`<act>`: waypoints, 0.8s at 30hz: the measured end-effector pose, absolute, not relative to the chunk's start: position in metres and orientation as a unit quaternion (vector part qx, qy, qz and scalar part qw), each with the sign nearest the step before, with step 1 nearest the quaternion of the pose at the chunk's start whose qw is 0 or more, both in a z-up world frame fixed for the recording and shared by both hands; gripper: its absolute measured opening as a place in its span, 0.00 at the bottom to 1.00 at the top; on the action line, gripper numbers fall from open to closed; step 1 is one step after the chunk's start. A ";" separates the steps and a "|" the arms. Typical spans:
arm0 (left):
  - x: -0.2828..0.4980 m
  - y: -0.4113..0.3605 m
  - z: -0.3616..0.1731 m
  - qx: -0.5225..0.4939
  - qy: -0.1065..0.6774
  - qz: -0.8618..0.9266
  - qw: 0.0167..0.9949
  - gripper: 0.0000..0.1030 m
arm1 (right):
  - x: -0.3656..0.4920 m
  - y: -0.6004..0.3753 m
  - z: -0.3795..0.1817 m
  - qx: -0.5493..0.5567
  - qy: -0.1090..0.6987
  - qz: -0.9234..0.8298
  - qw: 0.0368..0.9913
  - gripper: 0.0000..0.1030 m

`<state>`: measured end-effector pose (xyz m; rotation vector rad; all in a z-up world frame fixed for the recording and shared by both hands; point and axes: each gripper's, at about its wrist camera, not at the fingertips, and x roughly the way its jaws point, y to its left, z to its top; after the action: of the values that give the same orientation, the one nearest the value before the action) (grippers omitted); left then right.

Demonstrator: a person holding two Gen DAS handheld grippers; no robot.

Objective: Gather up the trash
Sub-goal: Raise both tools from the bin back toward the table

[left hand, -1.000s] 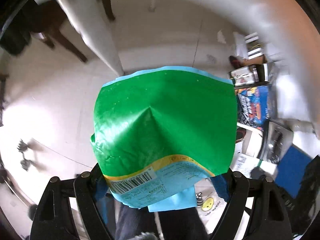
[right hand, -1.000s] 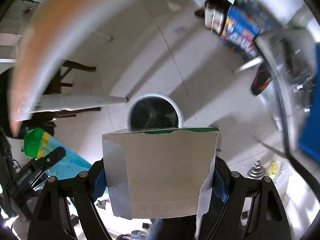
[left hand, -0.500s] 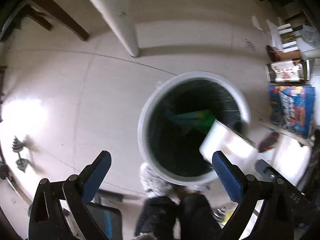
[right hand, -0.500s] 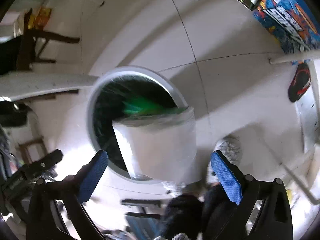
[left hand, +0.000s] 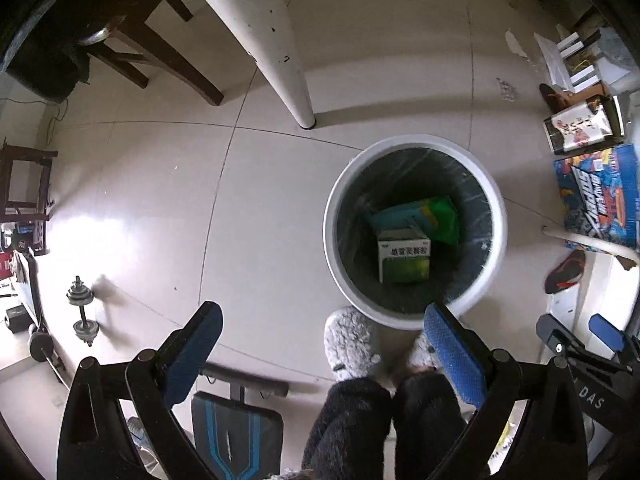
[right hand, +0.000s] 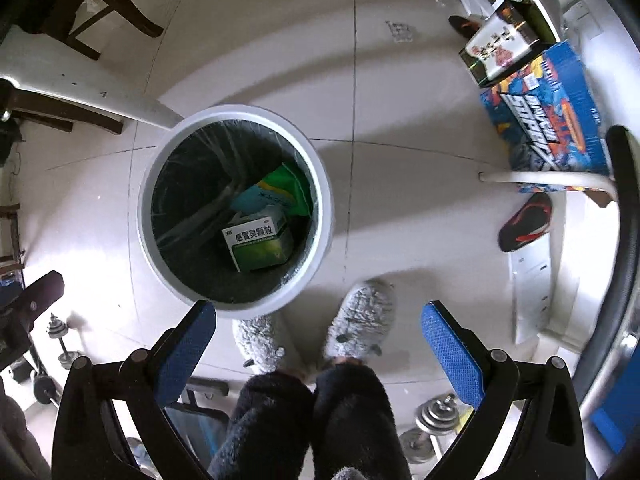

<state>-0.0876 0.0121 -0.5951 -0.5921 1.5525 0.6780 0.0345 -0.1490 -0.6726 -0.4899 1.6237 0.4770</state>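
A round white trash bin (left hand: 330,232) (right hand: 326,216) with a dark liner stands on the tiled floor. Inside it lie a green and blue snack bag (left hand: 438,214) (right hand: 288,188) and a white and green carton (left hand: 404,258) (right hand: 258,244). My left gripper (left hand: 322,338) points down at the floor just left of the bin, open wide, nothing between its blue pads. My right gripper (right hand: 318,338) hangs open and empty over the person's grey slippers, with the bin up and to the left. The right gripper also shows at the lower right edge of the left wrist view.
A person's grey fluffy slippers (right hand: 360,328) (left hand: 350,340) stand at the bin's near side. A white table leg (left hand: 276,52) rises beyond the bin. Dark chair legs (left hand: 160,60), dumbbells (left hand: 82,306), a blue printed box (right hand: 548,112), a black and red slipper (right hand: 524,222) and a bench (left hand: 236,428) surround it.
A second ago the left gripper held the green bag and the right held the carton. Both opened, the items dropped into the bin, and both views now look straight down.
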 end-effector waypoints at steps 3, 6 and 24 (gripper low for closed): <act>-0.088 0.010 -0.577 -0.261 0.674 0.290 0.628 1.00 | 0.034 -0.151 -0.648 -0.217 0.704 0.210 0.643 1.00; -0.090 0.005 -0.554 -0.260 0.672 0.284 0.633 1.00 | 0.032 -0.155 -0.616 -0.219 0.697 0.214 0.648 1.00; -0.123 -0.019 -0.343 -0.241 0.647 0.235 0.684 1.00 | -0.007 -0.171 -0.364 -0.178 0.667 0.254 0.677 1.00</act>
<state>-0.1229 -0.0189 -0.3427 -0.5400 1.4496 0.5265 -0.0073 -0.1714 -0.3642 -0.4002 1.4989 0.5712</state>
